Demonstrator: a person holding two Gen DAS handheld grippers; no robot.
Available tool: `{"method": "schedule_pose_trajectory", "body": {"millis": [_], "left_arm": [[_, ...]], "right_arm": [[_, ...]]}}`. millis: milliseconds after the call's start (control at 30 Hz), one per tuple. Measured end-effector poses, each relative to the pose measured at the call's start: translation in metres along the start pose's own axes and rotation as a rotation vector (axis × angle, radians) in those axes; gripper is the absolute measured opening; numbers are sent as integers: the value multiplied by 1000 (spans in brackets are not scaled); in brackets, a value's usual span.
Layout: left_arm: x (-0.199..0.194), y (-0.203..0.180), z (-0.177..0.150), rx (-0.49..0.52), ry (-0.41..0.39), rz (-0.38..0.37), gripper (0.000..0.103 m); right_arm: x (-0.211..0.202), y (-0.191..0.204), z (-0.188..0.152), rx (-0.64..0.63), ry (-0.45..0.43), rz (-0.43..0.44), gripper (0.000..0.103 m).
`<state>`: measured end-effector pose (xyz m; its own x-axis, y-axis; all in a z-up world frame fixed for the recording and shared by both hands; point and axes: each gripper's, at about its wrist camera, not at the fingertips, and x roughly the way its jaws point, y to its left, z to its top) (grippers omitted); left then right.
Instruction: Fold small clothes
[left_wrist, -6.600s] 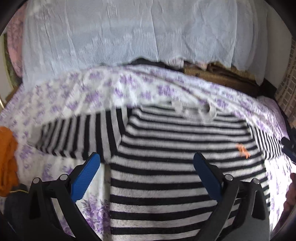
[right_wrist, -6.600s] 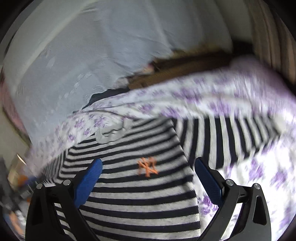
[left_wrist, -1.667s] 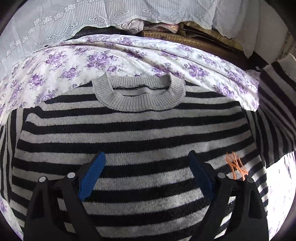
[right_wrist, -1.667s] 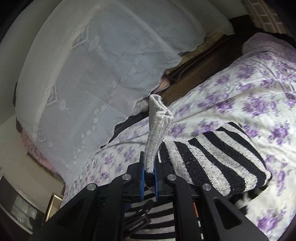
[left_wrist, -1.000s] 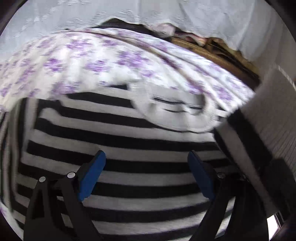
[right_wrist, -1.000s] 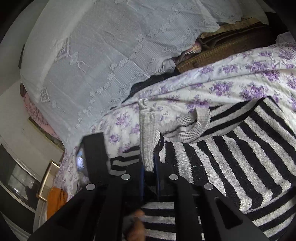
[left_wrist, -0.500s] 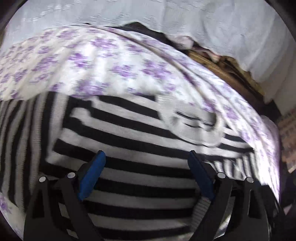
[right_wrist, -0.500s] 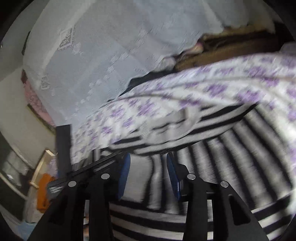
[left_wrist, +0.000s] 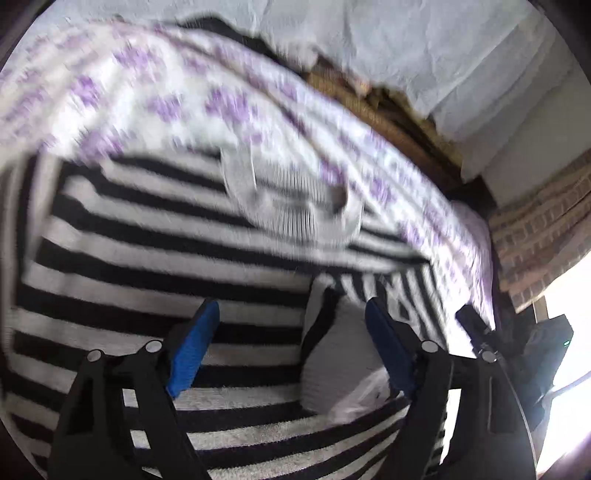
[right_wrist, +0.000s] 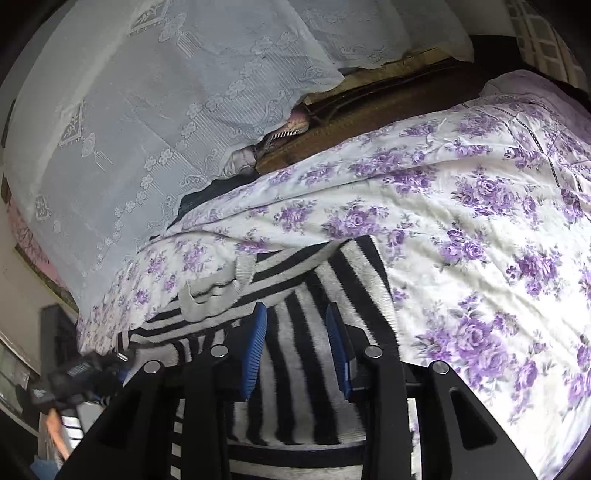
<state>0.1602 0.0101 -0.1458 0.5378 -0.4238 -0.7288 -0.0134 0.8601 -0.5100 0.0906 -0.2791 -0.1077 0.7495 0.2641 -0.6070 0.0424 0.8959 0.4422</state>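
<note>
A black-and-grey striped sweater (left_wrist: 147, 258) lies flat on the bed, its grey collar (left_wrist: 291, 206) toward the far side. Its right sleeve (right_wrist: 332, 280) is folded across the body, and the grey cuff (left_wrist: 343, 350) rests on the chest. My left gripper (left_wrist: 291, 332) hovers over the chest, its jaws wide and closing a little; the cuff lies beneath them, unpinched. My right gripper (right_wrist: 295, 332) stands over the folded sleeve, jaws narrowly apart and closing, with striped fabric under the gap and neither pad pressing on it. The left wrist view is blurred.
A purple-flowered bedsheet (right_wrist: 480, 229) covers the bed. White lace cloth (right_wrist: 147, 110) hangs behind it over a dark wooden frame (right_wrist: 388, 103). A brick-patterned wall (left_wrist: 535, 229) and a bright window stand at the right. A person's hand (right_wrist: 55, 424) shows at the lower left.
My right gripper has let go of the sleeve cuff, which now lies across the sweater's chest, and has drawn back to the right. My left gripper's view swung and its jaws narrowed slightly.
</note>
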Motion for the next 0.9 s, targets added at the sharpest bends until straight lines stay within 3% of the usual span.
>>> {"method": "schedule_pose_trajectory", "body": {"millis": [100, 200, 233, 300, 467, 600, 700, 800, 867, 900], "left_arm": [[-7, -9, -1, 52, -34, 16, 82], [17, -13, -9, 118, 43, 57, 83], [26, -10, -11, 98, 73, 52, 78], [26, -9, -13, 83, 82, 33, 76], [-26, -18, -8, 117, -80, -10, 82], [-11, -29, -16, 234, -30, 104, 88], [21, -14, -21, 224, 58, 183, 87], [32, -4, -26, 235, 42, 239, 76], [28, -11, -28, 270, 12, 258, 46], [27, -11, -28, 273, -1, 268, 44]], "right_arm": [[5, -7, 0, 28, 14, 3, 34], [6, -11, 0, 47, 19, 2, 34], [5, -10, 0, 48, 18, 4, 34], [1, -9, 1, 47, 8, 13, 34], [-6, -13, 6, 64, -17, 31, 34], [-1, -15, 5, 78, 3, 39, 27], [3, -14, 6, 85, 13, 45, 27], [10, -8, 18, 76, 17, 54, 27], [20, -1, 31, 25, 35, 28, 27], [27, 0, 36, -1, 50, 7, 27]]}}
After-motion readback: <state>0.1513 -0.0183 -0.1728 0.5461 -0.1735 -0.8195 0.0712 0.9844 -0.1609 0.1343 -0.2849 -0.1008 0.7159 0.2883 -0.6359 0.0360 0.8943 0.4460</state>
